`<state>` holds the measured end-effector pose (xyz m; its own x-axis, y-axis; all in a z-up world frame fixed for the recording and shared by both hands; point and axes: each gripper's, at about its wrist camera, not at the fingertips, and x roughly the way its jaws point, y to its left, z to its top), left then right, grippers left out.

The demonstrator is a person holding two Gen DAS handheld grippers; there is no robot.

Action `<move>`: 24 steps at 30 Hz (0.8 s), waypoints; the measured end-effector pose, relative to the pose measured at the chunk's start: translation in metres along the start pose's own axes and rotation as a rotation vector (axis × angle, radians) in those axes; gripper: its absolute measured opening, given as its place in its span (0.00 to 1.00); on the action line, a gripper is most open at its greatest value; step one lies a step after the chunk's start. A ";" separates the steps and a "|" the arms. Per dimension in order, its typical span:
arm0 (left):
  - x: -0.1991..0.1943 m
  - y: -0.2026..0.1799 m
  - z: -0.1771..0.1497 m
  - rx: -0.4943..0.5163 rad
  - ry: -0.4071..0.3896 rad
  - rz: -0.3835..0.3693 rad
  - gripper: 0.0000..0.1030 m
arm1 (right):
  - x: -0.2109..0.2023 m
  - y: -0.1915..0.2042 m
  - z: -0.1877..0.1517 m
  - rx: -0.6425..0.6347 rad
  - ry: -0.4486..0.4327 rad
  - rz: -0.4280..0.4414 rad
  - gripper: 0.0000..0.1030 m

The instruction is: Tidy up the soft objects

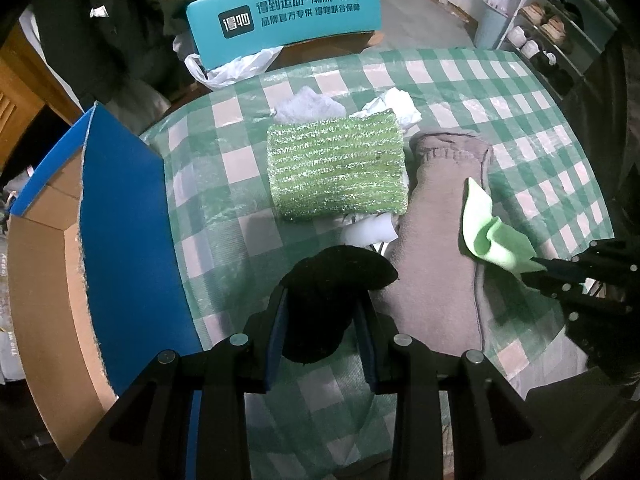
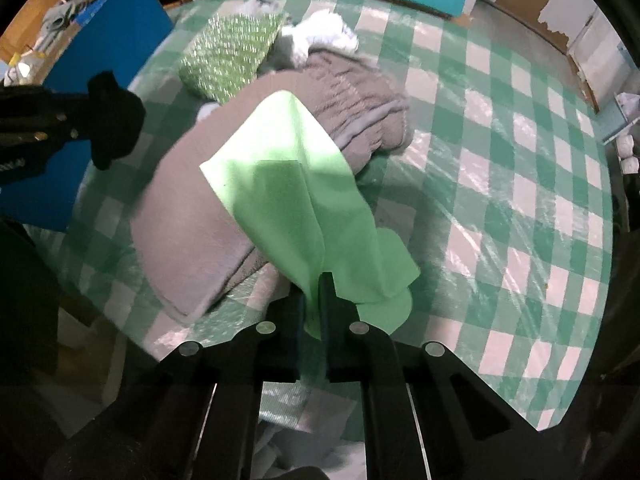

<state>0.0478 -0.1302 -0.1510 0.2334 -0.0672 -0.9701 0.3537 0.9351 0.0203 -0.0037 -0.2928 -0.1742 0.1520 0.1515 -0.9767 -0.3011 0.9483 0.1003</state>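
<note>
My left gripper (image 1: 322,304) is shut on a black soft cloth (image 1: 340,276), held above the checked table; it also shows in the right wrist view (image 2: 114,118). My right gripper (image 2: 314,292) is shut on a light green cloth (image 2: 288,204), lifted over a grey towel (image 2: 192,224); the green cloth also shows in the left wrist view (image 1: 490,236). A sparkly green scrub pad (image 1: 338,170) lies mid-table on white cloths (image 1: 370,230). The grey towel (image 1: 440,216) lies to the pad's right.
An open cardboard box with a blue flap (image 1: 124,232) stands at the table's left edge. A teal printed box (image 1: 286,12) and a white plastic bag (image 1: 232,68) sit behind the table. A shoe rack (image 1: 548,36) stands far right. The green checked tablecloth (image 2: 500,184) covers the table.
</note>
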 end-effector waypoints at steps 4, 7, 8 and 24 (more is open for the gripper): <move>-0.006 -0.001 -0.002 0.003 -0.011 0.002 0.32 | -0.016 -0.003 0.009 0.018 -0.043 0.009 0.04; -0.011 -0.001 -0.003 0.003 -0.022 0.003 0.32 | -0.036 -0.010 0.001 0.030 -0.074 0.016 0.04; -0.014 -0.001 -0.004 0.003 -0.026 0.003 0.32 | -0.041 -0.010 0.002 0.033 -0.089 0.021 0.04; -0.027 0.001 -0.011 -0.003 -0.043 -0.006 0.32 | -0.041 0.004 0.008 0.018 -0.101 0.018 0.41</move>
<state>0.0320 -0.1237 -0.1272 0.2702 -0.0879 -0.9588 0.3525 0.9357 0.0135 -0.0039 -0.2929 -0.1321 0.2410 0.1946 -0.9508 -0.2877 0.9500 0.1215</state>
